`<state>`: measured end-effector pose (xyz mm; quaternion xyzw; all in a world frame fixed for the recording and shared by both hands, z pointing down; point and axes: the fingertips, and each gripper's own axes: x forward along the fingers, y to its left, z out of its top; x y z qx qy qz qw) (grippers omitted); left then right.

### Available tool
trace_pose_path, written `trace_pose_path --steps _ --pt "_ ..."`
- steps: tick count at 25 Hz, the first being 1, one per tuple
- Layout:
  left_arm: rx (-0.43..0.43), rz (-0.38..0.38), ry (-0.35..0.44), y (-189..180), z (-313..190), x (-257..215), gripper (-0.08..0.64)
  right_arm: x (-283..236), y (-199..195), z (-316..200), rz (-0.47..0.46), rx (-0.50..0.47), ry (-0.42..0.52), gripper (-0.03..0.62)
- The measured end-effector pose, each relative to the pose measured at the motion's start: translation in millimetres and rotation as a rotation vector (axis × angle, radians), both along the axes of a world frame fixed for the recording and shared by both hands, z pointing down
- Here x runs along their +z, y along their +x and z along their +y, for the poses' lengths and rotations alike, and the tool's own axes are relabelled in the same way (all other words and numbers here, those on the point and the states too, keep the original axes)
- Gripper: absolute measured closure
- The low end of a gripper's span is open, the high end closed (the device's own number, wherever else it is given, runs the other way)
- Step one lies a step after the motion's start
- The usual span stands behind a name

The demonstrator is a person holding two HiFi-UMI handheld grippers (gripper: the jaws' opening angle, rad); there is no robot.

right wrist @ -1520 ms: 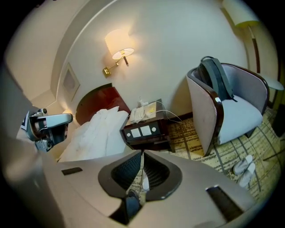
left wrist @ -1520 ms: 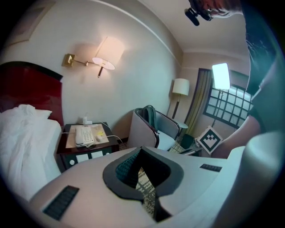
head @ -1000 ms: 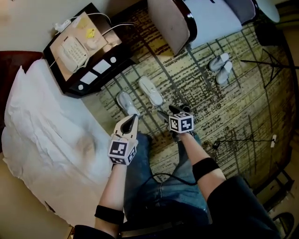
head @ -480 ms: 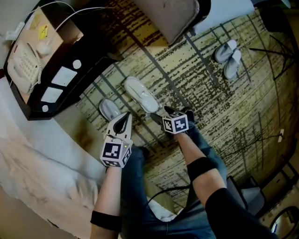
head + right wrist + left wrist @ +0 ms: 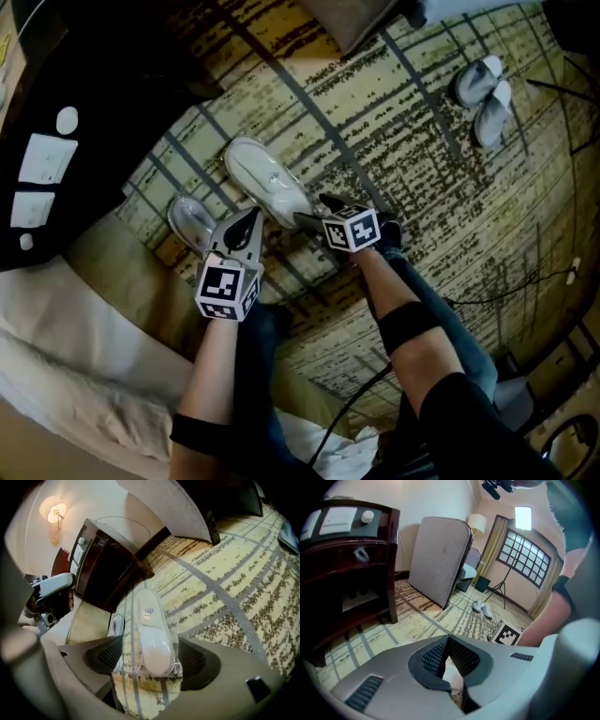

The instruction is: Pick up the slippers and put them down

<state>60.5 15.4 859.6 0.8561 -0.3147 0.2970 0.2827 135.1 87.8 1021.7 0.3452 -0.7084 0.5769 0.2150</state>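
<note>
Forearms (image 5: 217, 375) reach steeply down toward the patterned carpet (image 5: 422, 197); we judge the low stance is there to bring both tools to floor level. The left gripper (image 5: 247, 218) has its jaws pressed together with nothing clamped. In its own view the pads meet at the tip, and only a sliver of white shows through the gap behind them, probably the slipper lying under it. The right gripper (image 5: 312, 212) has just been opening its jaws, and they now stand wide. In its own view the plastic-wrapped slipper (image 5: 151, 634) lies on the floor between the two pads, and we see neither pad pressing on the wrap. We read that spread as set to the slipper's width, ready to straddle it before closing. The second slipper (image 5: 190, 220) lies just beside the left gripper's tip, near the edge of the bed (image 5: 84, 394). Both task slippers therefore rest on the carpet, not yet lifted. The right side looks ready to grasp, while the left would have to open first. Farther out stands the dark bedside cabinet (image 5: 103, 112). Well apart across the carpet, another pair of slippers (image 5: 486, 92) lies side by side, untouched.
</note>
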Motion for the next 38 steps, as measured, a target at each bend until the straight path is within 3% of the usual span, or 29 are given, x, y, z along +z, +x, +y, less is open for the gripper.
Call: trace_pose_path --steps 8,13,19,26,38 --pt "0.002 0.029 -0.005 10 7 53 0.559 56 -15 7 -0.021 -0.021 0.008 0.193" --pt "-0.005 0.03 -0.014 7 11 67 0.559 76 -27 16 0.022 -0.082 0.0 0.202" --pt "-0.017 0.034 -0.02 1 16 72 0.559 86 -20 17 0.105 -0.126 0.029 0.311" --pt "-0.063 0.042 -0.042 -12 18 75 0.559 73 -28 16 0.031 -0.144 0.038 0.432" --pt "-0.148 0.032 -0.042 -55 16 72 0.559 26 -44 -1 -0.054 -0.162 0.16 0.474"
